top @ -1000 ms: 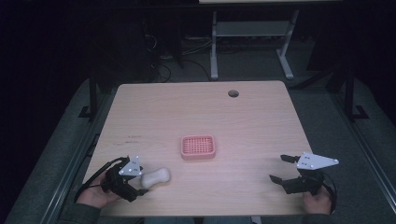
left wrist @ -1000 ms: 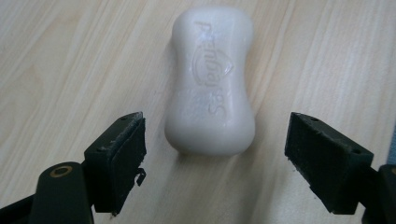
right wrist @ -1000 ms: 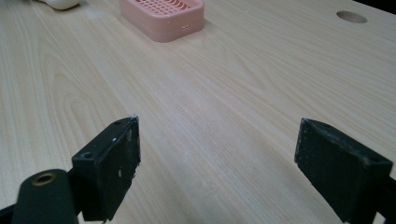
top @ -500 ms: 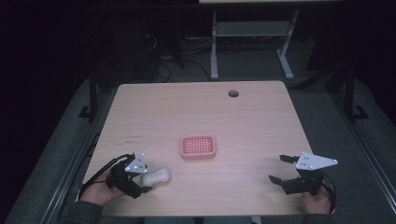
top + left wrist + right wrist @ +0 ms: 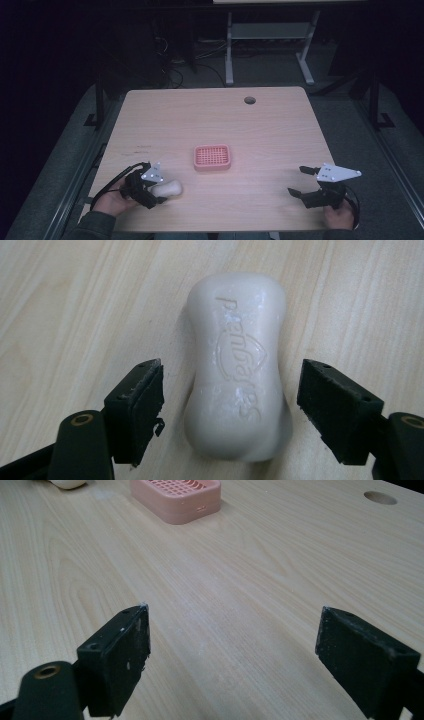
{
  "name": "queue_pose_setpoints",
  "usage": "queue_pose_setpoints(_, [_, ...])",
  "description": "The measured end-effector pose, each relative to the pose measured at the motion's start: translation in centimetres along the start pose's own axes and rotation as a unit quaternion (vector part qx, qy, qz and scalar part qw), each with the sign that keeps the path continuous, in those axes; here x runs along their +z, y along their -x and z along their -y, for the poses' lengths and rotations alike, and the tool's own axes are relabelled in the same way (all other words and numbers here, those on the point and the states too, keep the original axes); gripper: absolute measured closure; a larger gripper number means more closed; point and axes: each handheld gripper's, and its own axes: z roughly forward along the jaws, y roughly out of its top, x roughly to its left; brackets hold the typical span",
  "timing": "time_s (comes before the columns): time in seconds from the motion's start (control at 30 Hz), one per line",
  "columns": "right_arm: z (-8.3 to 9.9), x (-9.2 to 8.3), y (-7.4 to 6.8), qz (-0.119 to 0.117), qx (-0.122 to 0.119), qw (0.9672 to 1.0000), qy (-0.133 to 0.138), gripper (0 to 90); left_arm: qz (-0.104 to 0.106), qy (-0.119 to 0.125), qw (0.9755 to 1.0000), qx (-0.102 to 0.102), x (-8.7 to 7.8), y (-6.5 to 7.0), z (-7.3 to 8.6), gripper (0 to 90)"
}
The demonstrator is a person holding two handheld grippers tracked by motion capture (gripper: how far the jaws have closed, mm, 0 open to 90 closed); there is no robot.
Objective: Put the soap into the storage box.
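Note:
A white bar of soap (image 5: 170,188) (image 5: 235,365) lies flat on the wooden table (image 5: 225,125) near its front left. My left gripper (image 5: 160,192) (image 5: 232,377) straddles the near half of the bar. Its jaws have just been closing, and a gap still shows between each pad and the soap. A pink slotted soap dish (image 5: 212,157) (image 5: 175,495) sits at the table's middle, to the right of and behind the soap. My right gripper (image 5: 297,180) (image 5: 237,620) rests near the front right, open, with bare wood between its jaws.
A round cable hole (image 5: 249,100) (image 5: 380,498) is at the table's far right. A desk frame (image 5: 270,35) and cables stand on the dark floor beyond the far edge. The table's front edge runs just under both hands.
My left gripper has slid a little to the right along the soap and its jaws have narrowed around the bar. The soap, the dish and the right gripper have stayed put.

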Motion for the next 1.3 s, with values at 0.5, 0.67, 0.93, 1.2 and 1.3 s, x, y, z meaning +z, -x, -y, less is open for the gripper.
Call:
queue_pose_setpoints(0.5, [-0.1,0.0,-0.1,0.001,0.0,1.0,0.0,13.5,0.021,-0.019,0.9996,0.002,1.1,-0.3,-1.1,39.7])
queue_pose_setpoints(0.67, [-0.1,0.1,-0.1,0.0,-0.003,1.0,0.002,13.5,0.025,-0.026,0.9993,-0.004,1.4,-0.4,-1.1,44.0])
queue_pose_setpoints(0.93, [-0.1,0.1,-0.2,0.001,-0.005,1.0,0.0,13.5,0.032,-0.028,0.999,-0.011,1.7,-0.4,-1.3,46.0])
queue_pose_setpoints(1.2, [-0.1,0.0,-0.1,0.001,-0.001,1.0,0.004,13.5,0.034,-0.032,0.9988,-0.014,1.7,-0.5,-1.5,49.1])
queue_pose_setpoints(1.3, [0.0,0.0,-0.1,0.002,-0.002,1.0,0.004,13.5,0.034,-0.033,0.9987,-0.017,1.6,-0.4,-1.5,49.3])
